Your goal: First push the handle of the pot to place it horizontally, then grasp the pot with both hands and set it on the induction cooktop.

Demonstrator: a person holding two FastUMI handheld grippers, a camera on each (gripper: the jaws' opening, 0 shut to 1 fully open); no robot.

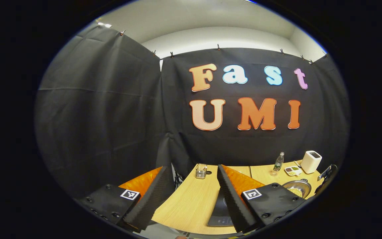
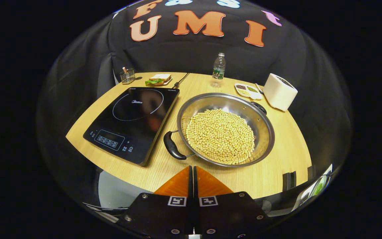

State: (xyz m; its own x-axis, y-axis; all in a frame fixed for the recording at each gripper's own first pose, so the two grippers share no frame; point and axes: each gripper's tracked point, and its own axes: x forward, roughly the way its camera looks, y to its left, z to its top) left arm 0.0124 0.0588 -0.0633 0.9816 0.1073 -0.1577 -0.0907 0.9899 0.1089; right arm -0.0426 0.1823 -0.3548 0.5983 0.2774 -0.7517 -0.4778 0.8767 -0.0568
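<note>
In the right gripper view a steel pot (image 2: 225,129) full of yellow beans sits on the wooden table (image 2: 277,172), right of the black induction cooktop (image 2: 133,121). One black pot handle (image 2: 172,146) points to the near left, the other handle (image 2: 260,107) to the far right. My right gripper (image 2: 192,171) is shut with nothing in it, just in front of the near handle, apart from it. In the left gripper view my left gripper (image 1: 194,172) is open and empty, held high over the table's left part, with the cooktop (image 1: 221,209) below it and the pot (image 1: 297,188) off to the right.
At the table's back stand a small wire holder (image 2: 127,75), a plate with a sandwich (image 2: 159,79), a plastic bottle (image 2: 219,69), a divided dish of seeds (image 2: 248,90) and a white box-shaped appliance (image 2: 279,91). A cable (image 2: 181,80) runs back from the cooktop.
</note>
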